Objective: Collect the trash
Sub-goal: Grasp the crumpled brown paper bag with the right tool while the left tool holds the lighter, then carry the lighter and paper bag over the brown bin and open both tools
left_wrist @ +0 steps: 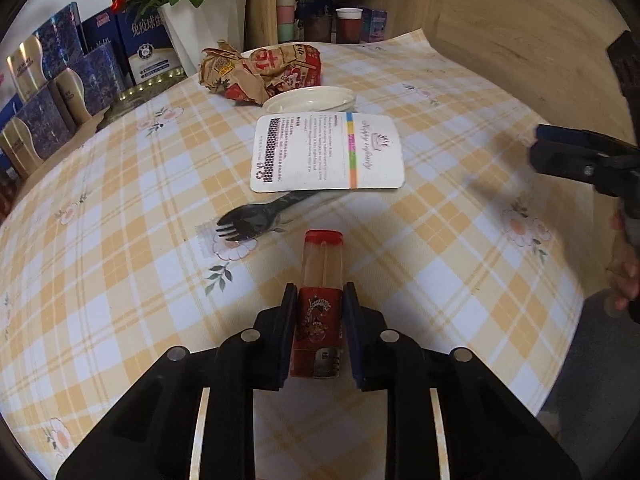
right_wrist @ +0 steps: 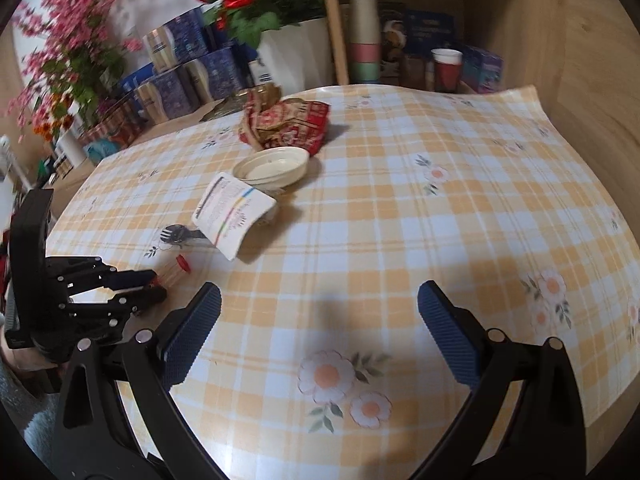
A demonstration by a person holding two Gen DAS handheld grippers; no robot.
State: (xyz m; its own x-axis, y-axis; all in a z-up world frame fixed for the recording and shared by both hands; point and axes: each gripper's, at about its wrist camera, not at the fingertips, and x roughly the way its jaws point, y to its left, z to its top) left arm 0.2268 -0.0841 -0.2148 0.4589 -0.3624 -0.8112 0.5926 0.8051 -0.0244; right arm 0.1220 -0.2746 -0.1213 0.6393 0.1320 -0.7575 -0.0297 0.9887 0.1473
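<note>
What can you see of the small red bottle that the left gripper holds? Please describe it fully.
The small red bottle is a slim tube with a red cap, a clear empty-looking upper body and a red printed label lower down. It looks like plastic. It lies along the left gripper, whose jaws press its labelled part, cap pointing away, above the checked tablecloth.

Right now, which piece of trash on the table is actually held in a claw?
The small red-capped bottle, clamped at its labelled end in the left claw. The black fork, white card, lid and crumpled wrapper lie untouched.

Yellow-and-white checked tablecloth (left_wrist: 420, 240) with flower prints, red-capped clear tube (left_wrist: 321, 280), black fork (left_wrist: 256, 218), white card (left_wrist: 326, 152).
</note>
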